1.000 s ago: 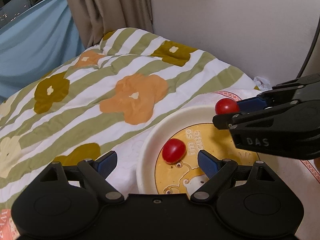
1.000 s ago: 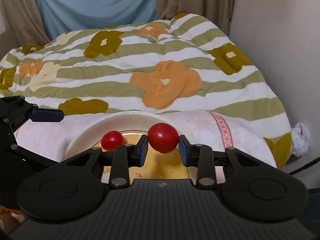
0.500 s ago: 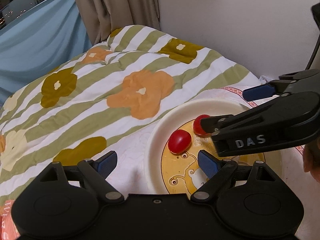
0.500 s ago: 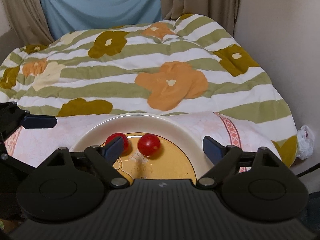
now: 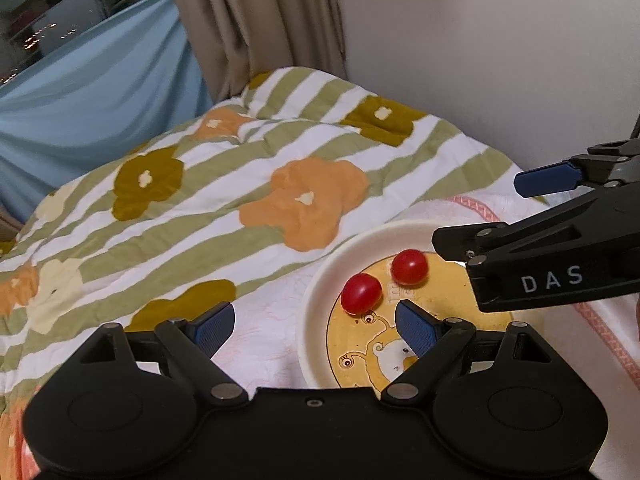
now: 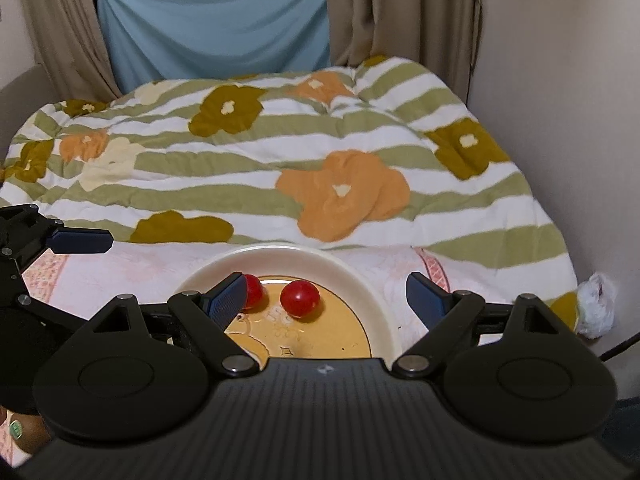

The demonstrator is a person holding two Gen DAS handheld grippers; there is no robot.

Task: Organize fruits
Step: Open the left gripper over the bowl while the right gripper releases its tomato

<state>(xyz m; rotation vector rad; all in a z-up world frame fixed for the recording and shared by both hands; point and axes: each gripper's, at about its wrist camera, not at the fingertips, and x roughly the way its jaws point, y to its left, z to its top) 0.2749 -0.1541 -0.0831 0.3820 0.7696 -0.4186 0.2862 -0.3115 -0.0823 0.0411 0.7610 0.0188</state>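
Two cherry tomatoes (image 6: pixel 300 300) (image 6: pixel 253 297) lie side by side on our cream plate (image 6: pixel 372 304), lower centre of the frame, on the flowered quilt (image 6: pixel 344 196). Our right gripper (image 6: pixel 326 298), jaws just sprung wide, and left gripper (image 5: pixel 316 326) both gape empty.
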